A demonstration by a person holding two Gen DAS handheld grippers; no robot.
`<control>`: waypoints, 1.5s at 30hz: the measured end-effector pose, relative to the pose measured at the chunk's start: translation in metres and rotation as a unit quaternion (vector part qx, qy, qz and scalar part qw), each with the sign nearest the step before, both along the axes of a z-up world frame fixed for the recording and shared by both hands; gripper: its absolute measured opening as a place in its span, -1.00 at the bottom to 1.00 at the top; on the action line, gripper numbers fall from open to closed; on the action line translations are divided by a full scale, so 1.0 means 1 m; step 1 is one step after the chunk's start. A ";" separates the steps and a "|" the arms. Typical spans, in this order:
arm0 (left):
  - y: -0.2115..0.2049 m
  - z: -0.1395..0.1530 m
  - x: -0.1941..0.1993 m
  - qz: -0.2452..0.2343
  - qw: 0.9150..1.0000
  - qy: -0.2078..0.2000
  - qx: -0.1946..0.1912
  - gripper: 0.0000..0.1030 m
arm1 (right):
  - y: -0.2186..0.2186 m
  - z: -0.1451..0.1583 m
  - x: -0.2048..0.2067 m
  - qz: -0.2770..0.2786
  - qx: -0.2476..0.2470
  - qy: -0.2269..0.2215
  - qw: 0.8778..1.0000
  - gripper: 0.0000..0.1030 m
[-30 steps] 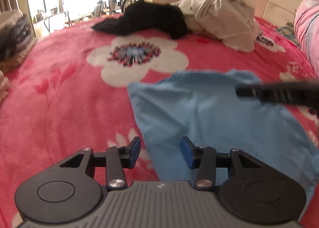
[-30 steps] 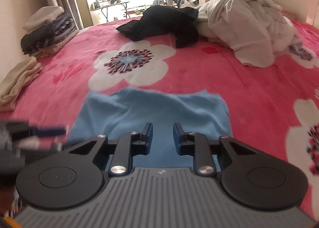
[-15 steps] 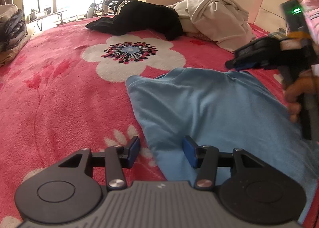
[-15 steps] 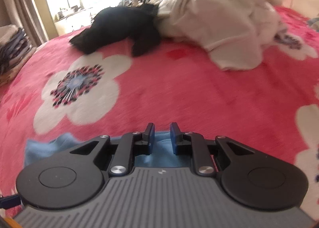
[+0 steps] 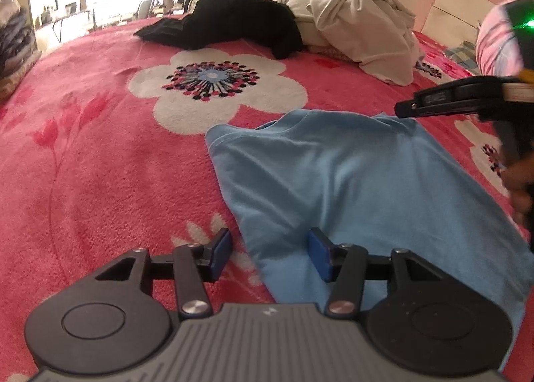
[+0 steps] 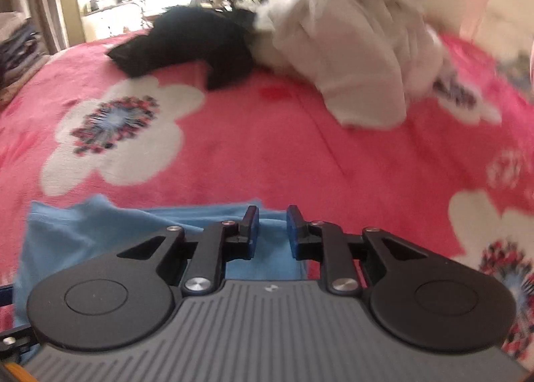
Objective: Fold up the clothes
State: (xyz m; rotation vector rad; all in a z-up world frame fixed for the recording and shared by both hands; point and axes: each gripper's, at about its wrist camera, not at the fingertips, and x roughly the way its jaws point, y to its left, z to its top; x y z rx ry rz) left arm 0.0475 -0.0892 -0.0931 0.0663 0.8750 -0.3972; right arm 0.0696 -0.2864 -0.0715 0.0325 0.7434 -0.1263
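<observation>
- The blue shirt (image 5: pixel 350 181) lies flat on the pink flowered blanket (image 5: pixel 100 165).
- The left gripper (image 5: pixel 268 253) hangs spread over the shirt's near edge, pinching nothing.
- The right gripper (image 6: pixel 270 227) hovers at the shirt's far edge, jaws narrow with a small gap, empty.
- A black garment (image 5: pixel 233 25) and a white pile (image 5: pixel 360 25) lie farther back.

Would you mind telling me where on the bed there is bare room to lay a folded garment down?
The widest free patch is the pink blanket left of the blue shirt, around the big white flower. A bare strip also runs between the shirt and the black garment. The far end is crowded by that garment and the white pile.
</observation>
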 end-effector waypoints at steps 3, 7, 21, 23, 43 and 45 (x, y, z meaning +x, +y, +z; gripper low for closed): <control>-0.001 0.001 0.001 0.001 1.000 0.004 0.004 0.03 | 0.018 0.009 -0.010 0.066 0.037 -0.002 0.997 -0.66; -0.003 0.003 0.002 -0.001 1.000 0.008 0.013 0.03 | 0.033 -0.016 0.011 0.117 0.095 0.032 0.988 -0.66; -0.001 0.014 0.019 0.046 0.998 0.024 0.045 0.14 | -0.021 0.009 -0.042 0.035 0.138 0.012 0.990 -0.61; -0.004 0.014 0.020 0.046 0.997 0.023 0.053 0.15 | -0.039 -0.007 -0.050 -0.012 0.114 0.039 0.993 -0.61; -0.014 0.016 0.017 0.049 0.995 0.016 0.089 0.18 | 0.007 0.000 -0.164 0.142 0.139 0.125 0.972 -0.56; -0.014 0.016 0.017 0.049 0.995 0.017 0.090 0.18 | -0.002 -0.001 -0.172 0.111 0.156 0.125 0.973 -0.56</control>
